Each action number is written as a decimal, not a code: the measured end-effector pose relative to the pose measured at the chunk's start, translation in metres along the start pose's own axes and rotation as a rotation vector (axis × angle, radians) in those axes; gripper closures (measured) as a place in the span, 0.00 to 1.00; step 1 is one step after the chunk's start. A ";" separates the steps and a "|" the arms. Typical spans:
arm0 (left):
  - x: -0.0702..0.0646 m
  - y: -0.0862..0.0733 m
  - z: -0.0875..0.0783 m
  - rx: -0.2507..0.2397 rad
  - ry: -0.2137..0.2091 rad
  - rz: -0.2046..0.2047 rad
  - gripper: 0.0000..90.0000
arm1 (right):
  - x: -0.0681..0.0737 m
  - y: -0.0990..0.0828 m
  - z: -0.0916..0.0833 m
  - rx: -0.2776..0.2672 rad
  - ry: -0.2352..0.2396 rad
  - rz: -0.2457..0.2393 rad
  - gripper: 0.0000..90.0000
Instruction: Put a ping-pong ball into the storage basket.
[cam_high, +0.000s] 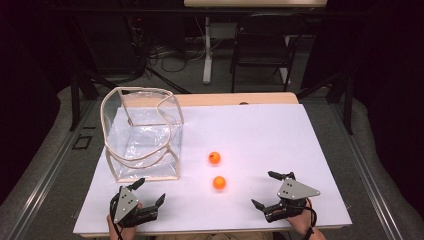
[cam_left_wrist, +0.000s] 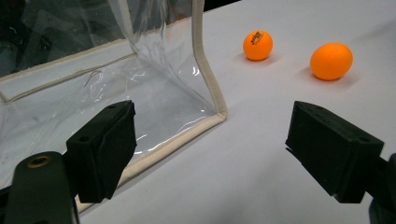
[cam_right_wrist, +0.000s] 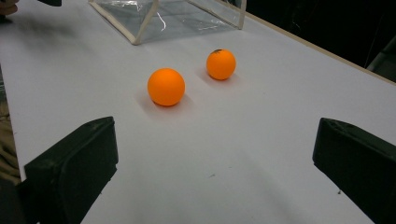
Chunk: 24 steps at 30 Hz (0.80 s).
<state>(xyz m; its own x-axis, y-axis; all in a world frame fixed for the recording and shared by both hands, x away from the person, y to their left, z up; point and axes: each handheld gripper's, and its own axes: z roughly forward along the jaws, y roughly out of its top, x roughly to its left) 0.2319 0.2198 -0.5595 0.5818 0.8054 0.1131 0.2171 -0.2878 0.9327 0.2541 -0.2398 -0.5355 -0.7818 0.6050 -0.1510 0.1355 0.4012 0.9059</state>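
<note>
Two orange balls are lying on the white table top (cam_high: 260, 130), near each other but apart, between the grippers and right of the bag. Near ball (cam_high: 219, 182): smooth, matte, plain, casting a soft shadow. Far ball (cam_high: 214, 158): same size and colour, carrying a small dark print, legible as a logo in the left gripper view (cam_left_wrist: 258, 45).

Bag (cam_high: 142, 135): clear, glossy plastic film, boxy, edged with cream fabric piping, standing open-topped at the left of the table; the film is wrinkling and catching highlights.

Table top: flat, matte white sheet with a pale wooden edge at the far side.

Left gripper (cam_high: 142, 192) is resting low at the near left edge, held in a hand, just in front of the bag's near corner, pointing toward the far right. Jaws are standing wide apart, nothing between them.

Right gripper (cam_high: 265, 190) is sitting at the near right, pointing left toward the balls, grey plate on top. Jaws are likewise spread wide and empty, their black pads blocky and matte.
</note>
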 end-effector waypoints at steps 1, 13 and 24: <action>0.000 0.000 0.000 0.000 0.002 -0.001 0.17 | 0.000 0.000 0.001 0.006 0.006 0.002 0.00; 0.002 0.001 0.000 -0.002 0.005 -0.004 0.17 | -0.001 0.006 0.011 0.041 0.019 0.003 0.00; 0.001 0.001 0.001 -0.004 -0.009 0.002 0.17 | 0.003 0.021 0.029 0.064 0.062 -0.003 0.00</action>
<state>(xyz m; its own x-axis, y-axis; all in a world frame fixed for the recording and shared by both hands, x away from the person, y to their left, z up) 0.2334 0.2199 -0.5591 0.5892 0.8002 0.1119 0.2133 -0.2875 0.9337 0.2725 -0.2096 -0.5285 -0.8180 0.5610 -0.1272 0.1703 0.4473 0.8780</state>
